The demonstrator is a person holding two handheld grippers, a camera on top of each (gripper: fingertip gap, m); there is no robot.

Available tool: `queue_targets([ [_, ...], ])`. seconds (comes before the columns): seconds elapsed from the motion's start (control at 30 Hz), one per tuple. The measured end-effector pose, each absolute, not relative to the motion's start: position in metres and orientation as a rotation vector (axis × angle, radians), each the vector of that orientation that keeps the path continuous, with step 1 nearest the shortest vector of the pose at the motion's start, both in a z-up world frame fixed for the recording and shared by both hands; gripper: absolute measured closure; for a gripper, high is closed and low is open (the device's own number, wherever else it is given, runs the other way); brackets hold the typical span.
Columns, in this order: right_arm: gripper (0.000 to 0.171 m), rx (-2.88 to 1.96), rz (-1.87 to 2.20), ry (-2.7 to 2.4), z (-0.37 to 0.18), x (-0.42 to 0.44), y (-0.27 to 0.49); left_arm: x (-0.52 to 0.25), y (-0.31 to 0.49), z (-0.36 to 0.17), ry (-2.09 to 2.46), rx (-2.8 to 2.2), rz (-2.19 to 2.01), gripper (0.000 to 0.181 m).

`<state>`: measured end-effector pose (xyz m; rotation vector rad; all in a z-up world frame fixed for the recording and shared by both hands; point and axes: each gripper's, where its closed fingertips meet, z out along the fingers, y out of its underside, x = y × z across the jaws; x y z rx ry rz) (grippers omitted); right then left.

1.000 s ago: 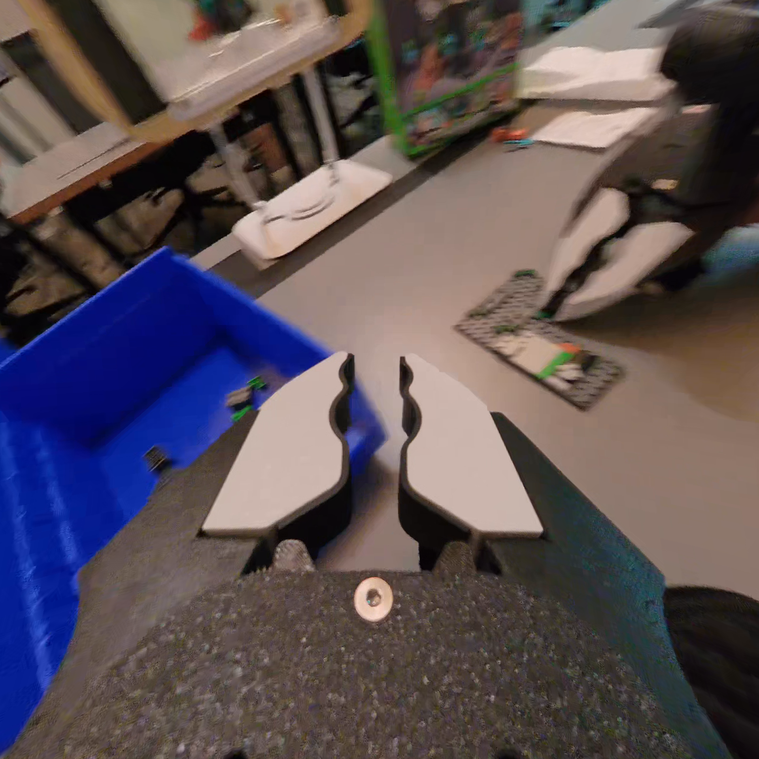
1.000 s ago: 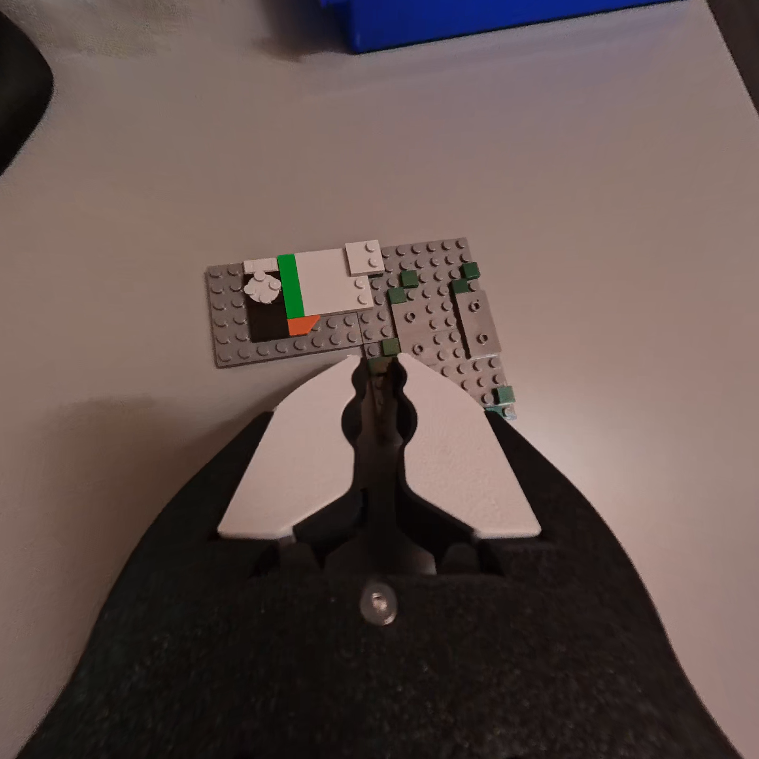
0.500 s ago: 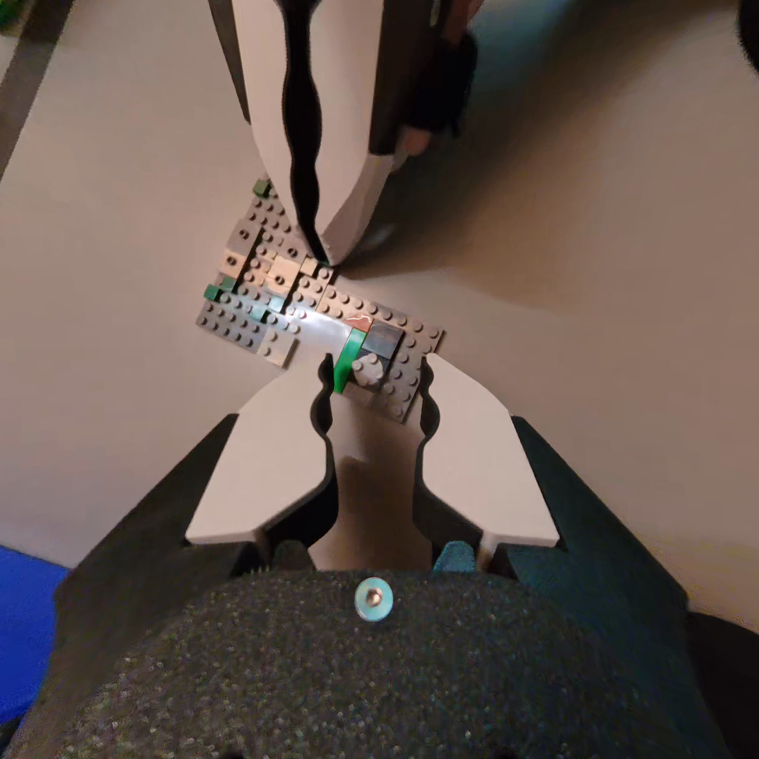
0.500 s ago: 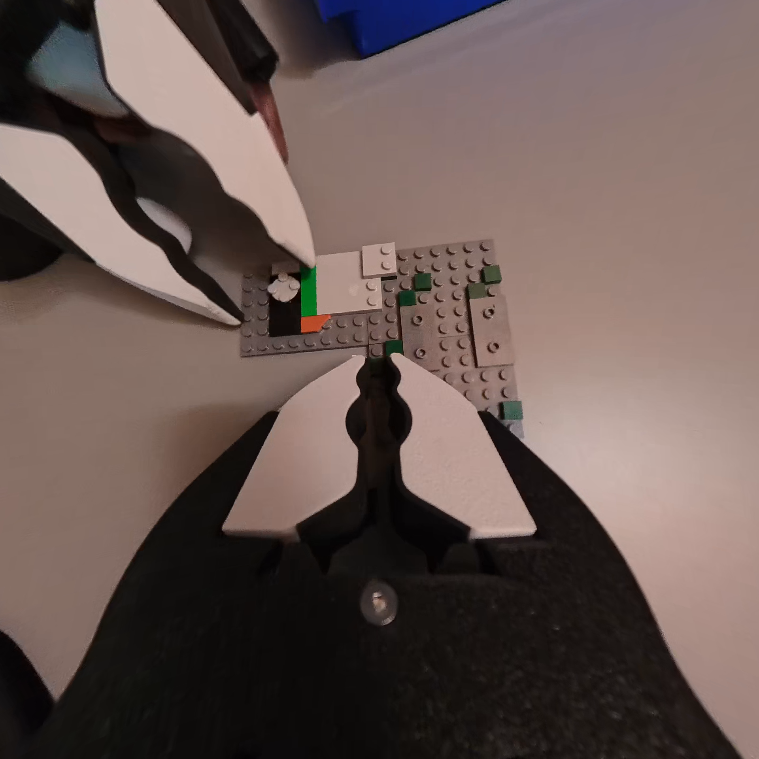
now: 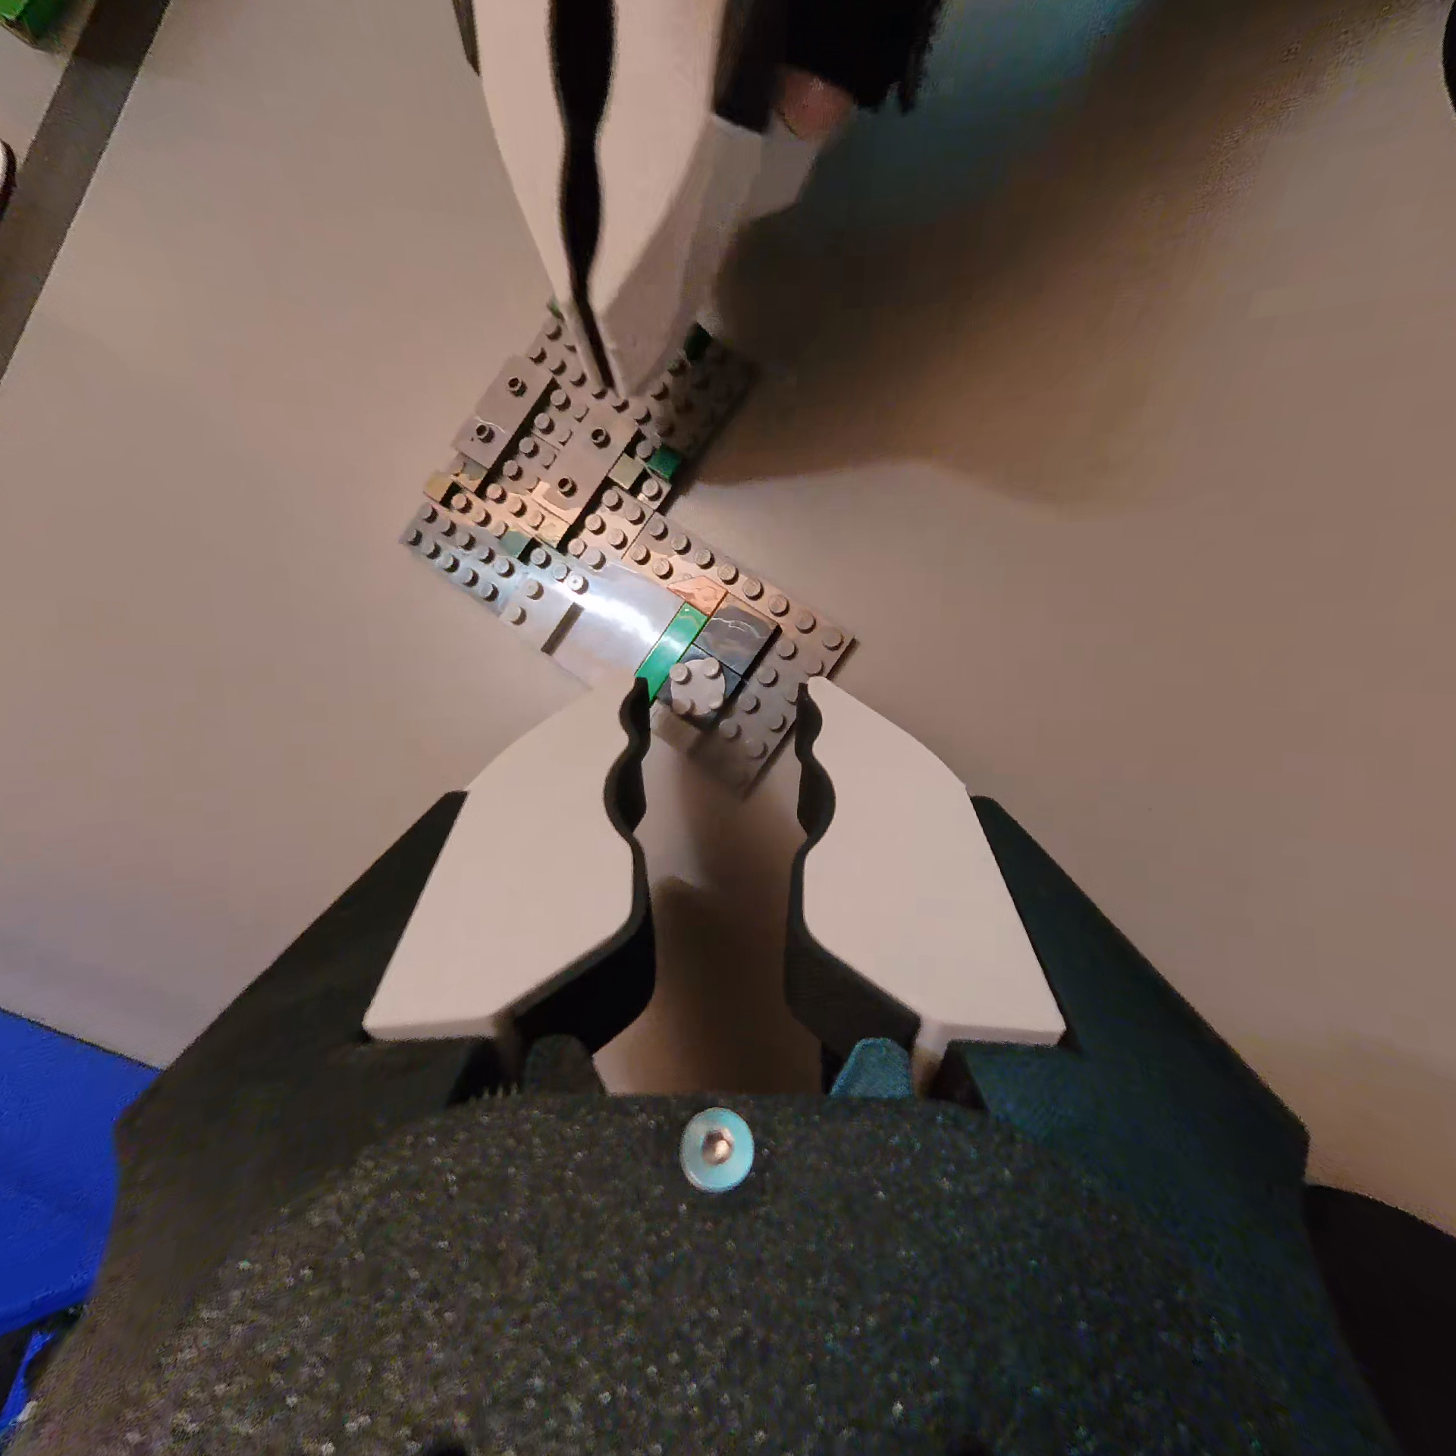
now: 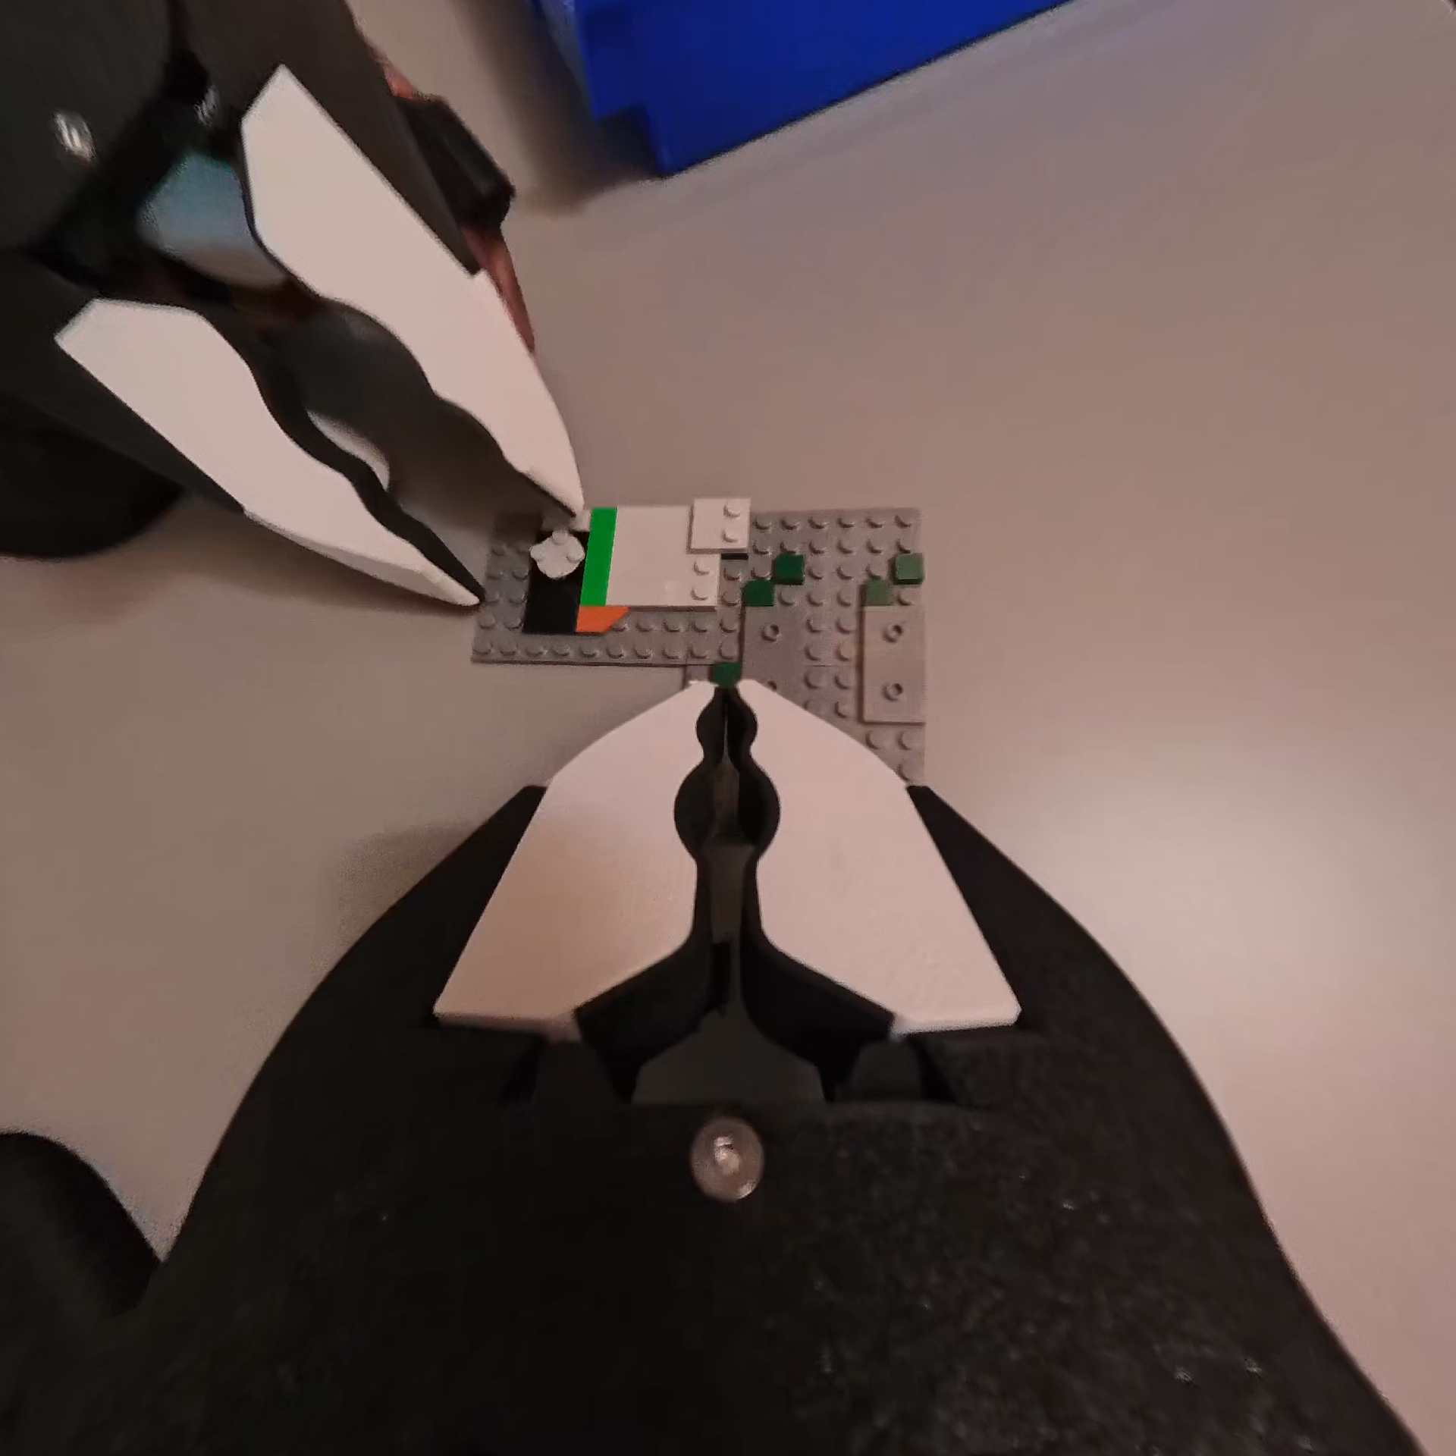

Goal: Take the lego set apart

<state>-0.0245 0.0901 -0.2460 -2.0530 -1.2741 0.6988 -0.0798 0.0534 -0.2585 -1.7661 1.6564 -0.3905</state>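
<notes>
Left gripper (image 5: pixel 721 693) stands spread, its tips bracketing the small round grey stud (image 5: pixel 697 684) at the near end of the lego set (image 6: pixel 827 622), beside the green tile (image 6: pixel 601 555). Right gripper (image 6: pixel 725 687) is pinched closed, tips pressed onto the grey plate by a dark green stud (image 6: pixel 724 672), seemingly to pin it down. The set lies flat on the grey table (image 6: pixel 1103 473), with a blue bin (image 6: pixel 756 71) beyond it. Its pieces look light, rigid and slick; pinching the round stud's sides seems best.

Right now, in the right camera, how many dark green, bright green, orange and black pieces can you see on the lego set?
Dark green pieces: 5
Bright green strip: 1
Orange piece: 1
Black piece: 1
Total: 8 in view
</notes>
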Motion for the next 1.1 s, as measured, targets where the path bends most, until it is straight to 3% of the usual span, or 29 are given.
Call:
queue_targets([
  [0.1, 0.162, -2.06, 0.541, -1.351, -0.257, -0.031, 0.087, -0.079, 0.053, -0.259, 1.65, -1.771, -0.398, 0.147],
  [0.4, 0.157, -2.074, 0.356, -1.519, -0.266, -0.035, 0.084, -0.079, 0.051, -0.26, 1.651, -1.766, -0.409, 0.148],
  [0.67, 0.164, -2.091, 0.359, -1.638, -0.267, -0.035, 0.085, -0.078, 0.05, -0.26, 1.64, -1.775, -0.453, 0.148],
  [1.0, 0.171, -2.235, 1.019, -1.27, -0.246, -0.034, 0.08, -0.078, 0.043, -0.263, 1.641, -1.838, -0.462, 0.157],
  [1.1, 0.171, -2.212, 1.017, -1.225, -0.239, -0.029, 0.084, -0.078, 0.043, -0.263, 1.638, -1.838, -0.473, 0.157],
])
